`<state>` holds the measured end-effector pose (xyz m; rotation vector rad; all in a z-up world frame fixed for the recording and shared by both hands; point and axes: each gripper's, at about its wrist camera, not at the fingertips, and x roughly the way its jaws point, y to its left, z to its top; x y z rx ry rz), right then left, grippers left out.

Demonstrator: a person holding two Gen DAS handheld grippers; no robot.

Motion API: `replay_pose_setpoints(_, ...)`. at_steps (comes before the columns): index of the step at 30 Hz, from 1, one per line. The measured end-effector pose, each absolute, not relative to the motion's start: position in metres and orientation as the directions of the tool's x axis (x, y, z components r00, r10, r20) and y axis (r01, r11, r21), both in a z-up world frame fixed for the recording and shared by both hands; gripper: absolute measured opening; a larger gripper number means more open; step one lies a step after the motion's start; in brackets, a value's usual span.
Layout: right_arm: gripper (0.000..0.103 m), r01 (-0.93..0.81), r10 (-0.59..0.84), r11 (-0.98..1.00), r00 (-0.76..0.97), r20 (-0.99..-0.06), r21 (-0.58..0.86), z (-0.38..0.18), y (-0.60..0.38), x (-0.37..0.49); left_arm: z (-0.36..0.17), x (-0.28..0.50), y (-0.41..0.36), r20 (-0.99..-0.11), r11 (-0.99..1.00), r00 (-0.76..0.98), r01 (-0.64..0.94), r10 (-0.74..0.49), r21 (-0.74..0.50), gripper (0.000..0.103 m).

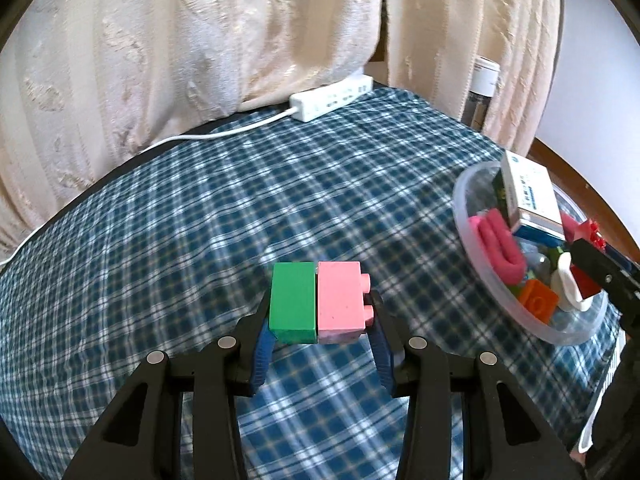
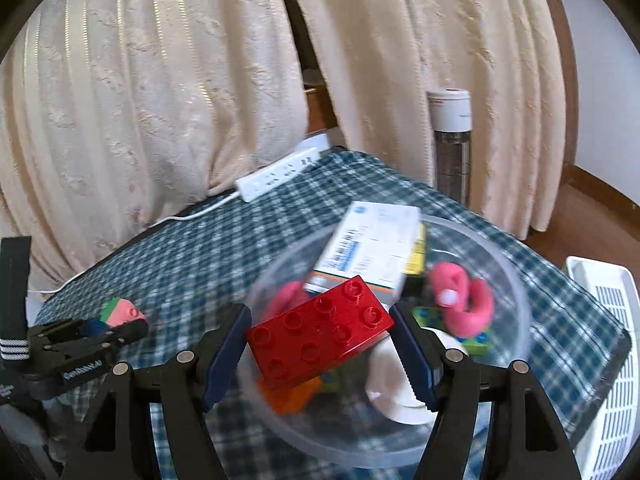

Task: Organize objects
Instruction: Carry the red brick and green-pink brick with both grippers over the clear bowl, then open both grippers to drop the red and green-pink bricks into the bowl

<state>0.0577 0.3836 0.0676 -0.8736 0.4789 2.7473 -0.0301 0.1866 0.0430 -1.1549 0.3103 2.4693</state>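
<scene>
Your left gripper [image 1: 320, 320] was clamped on the joined green block [image 1: 292, 298] and pink block [image 1: 340, 300], held above the checked cloth [image 1: 200, 220], well left of the clear bowl [image 2: 516, 276]. Your right gripper [image 2: 318, 344] gripped the red brick [image 2: 320, 334] directly over that bowl, above its white box [image 2: 372, 248].

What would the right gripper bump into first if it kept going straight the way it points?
Probably the white carton leaning in the clear bowl, just beyond the red brick held in the right gripper; depth is hard to judge.
</scene>
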Motion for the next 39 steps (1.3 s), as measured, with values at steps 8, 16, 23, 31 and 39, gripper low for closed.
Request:
replay_pose_setpoints(8,0.074,-0.309,0.118,-0.925,-0.789,-0.603,0.223,0.058,0.393,0.062,0.046,-0.024,0.211,-0.77,-0.877,-0.574,-0.479,0.279,0.039,0.044)
replay_pose_setpoints(16,0.074,-0.306,0.109,-0.925,-0.782,-0.613,0.225,0.053,0.399,0.063,0.045,-0.018,0.231,-0.775,-0.861,-0.558,-0.508,0.297,0.036,0.044)
replay_pose_setpoints(23,0.077,-0.316,0.12,-0.921,-0.783,-0.611,0.225,0.054,0.405,0.066,0.05,-0.013,0.247,-0.77,-0.842,-0.554,-0.538,0.316,0.042,0.044)
replay_pose_setpoints(31,0.086,-0.332,0.136,-0.912,-0.799,-0.586,0.24,0.059,0.413,0.075,0.05,-0.009,0.263,-0.771,-0.821,-0.541,-0.569,0.336,0.042,0.044)
replay_pose_setpoints(39,0.086,-0.416,0.238,-0.886,-0.788,-0.568,0.205,0.061,0.425,0.092,0.052,-0.007,0.279,-0.769,-0.79,-0.497,-0.614,0.402,-0.017,0.044)
